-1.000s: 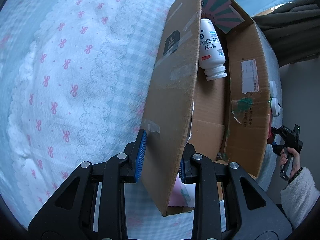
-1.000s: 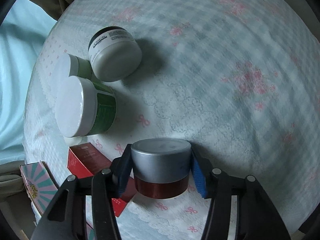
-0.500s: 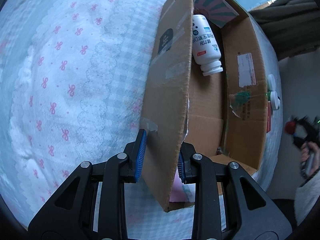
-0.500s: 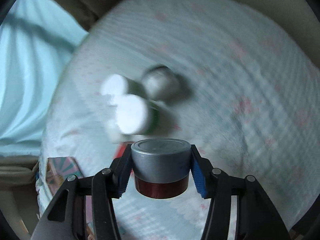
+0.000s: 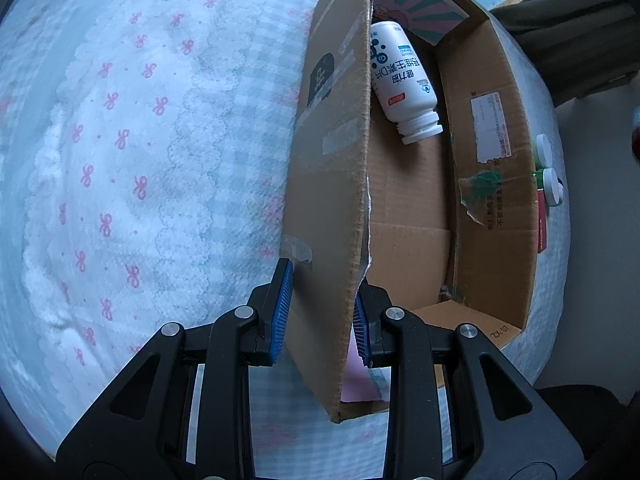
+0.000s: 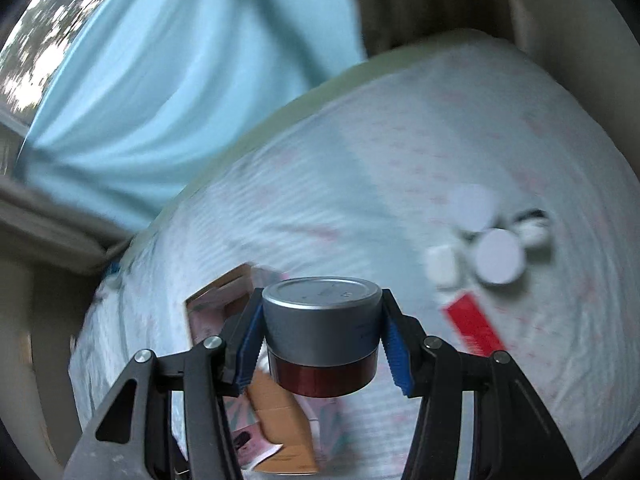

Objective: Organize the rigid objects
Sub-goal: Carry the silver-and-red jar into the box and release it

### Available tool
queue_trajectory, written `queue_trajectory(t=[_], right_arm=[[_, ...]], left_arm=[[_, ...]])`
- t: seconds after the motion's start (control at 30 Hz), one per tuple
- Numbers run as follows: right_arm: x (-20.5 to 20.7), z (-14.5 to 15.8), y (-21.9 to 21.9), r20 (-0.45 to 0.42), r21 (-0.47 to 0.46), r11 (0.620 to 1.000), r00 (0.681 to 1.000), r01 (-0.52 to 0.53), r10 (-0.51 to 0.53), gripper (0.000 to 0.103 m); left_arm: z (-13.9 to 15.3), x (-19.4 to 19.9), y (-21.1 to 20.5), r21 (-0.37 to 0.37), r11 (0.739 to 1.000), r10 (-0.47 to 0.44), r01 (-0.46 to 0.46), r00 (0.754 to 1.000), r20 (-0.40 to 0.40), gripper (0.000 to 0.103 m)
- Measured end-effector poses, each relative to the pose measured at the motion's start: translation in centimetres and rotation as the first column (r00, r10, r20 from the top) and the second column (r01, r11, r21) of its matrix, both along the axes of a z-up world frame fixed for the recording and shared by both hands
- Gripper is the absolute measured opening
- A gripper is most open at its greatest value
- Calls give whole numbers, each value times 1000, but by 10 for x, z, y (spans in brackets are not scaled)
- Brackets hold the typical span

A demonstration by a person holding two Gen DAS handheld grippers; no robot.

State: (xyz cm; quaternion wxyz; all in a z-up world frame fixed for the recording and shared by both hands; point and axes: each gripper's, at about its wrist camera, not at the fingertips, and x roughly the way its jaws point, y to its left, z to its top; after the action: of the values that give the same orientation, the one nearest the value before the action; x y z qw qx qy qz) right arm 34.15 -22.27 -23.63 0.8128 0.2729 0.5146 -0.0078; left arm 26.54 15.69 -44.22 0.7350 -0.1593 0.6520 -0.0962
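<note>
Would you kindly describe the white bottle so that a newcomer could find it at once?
Start at the open cardboard box on the bow-patterned bedspread. Inside, near its far end beside a striped pink and green package, lies the white bottle. It alone is on its side in the box, with blue print.

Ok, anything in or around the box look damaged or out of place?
The cardboard box is worn: its far wall's label is half torn off with ragged green tape below. A white bottle lies on its side inside. Nothing spilled.

Jar (image 6: pixel 322 332) now high above bedspread (image 6: pixel 360 152), apparently.
</note>
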Motion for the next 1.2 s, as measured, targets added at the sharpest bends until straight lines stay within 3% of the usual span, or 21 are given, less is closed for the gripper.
queue_trajectory(t=[0.23,0.43,0.6,0.73,0.97,1.07,1.1,1.13,1.17,1.2], right_arm=[[35,-17,106,-14,-23,975,975,-221,221,50],[49,-65,174,-87,-60,926,926,-373,368,50],[53,-110,205,-161,-84,889,886,-451,434,50],[57,-134,215,-201,-94,879,873,-468,444,50],[67,-135,209,-208,-111,881,878,-460,432,50],[72,-133,214,-214,-166,862,871,-479,443,50],[73,-134,216,-222,-189,855,869,-482,441,56],[74,-136,216,-234,-198,851,867,-486,440,91],[74,-136,215,-228,-176,854,864,-489,448,103],[73,-134,214,-206,-151,860,866,-488,456,103]], left_arm=[[0,0,-4,19,1000,-1,1,1000,3,24],[-2,0,5,-16,999,35,-35,999,-4,24],[-4,-1,12,-36,998,59,-60,998,-9,25],[-7,0,18,-54,996,77,-77,997,-14,24],[-6,1,15,-40,997,61,-62,998,-11,24],[-6,2,14,-38,998,59,-60,998,-9,24],[-6,2,13,-38,997,61,-61,998,-9,24],[-6,2,13,-38,997,60,-60,998,-9,24],[-6,2,13,-37,998,59,-59,998,-9,24],[-5,2,13,-36,998,58,-58,998,-9,24]])
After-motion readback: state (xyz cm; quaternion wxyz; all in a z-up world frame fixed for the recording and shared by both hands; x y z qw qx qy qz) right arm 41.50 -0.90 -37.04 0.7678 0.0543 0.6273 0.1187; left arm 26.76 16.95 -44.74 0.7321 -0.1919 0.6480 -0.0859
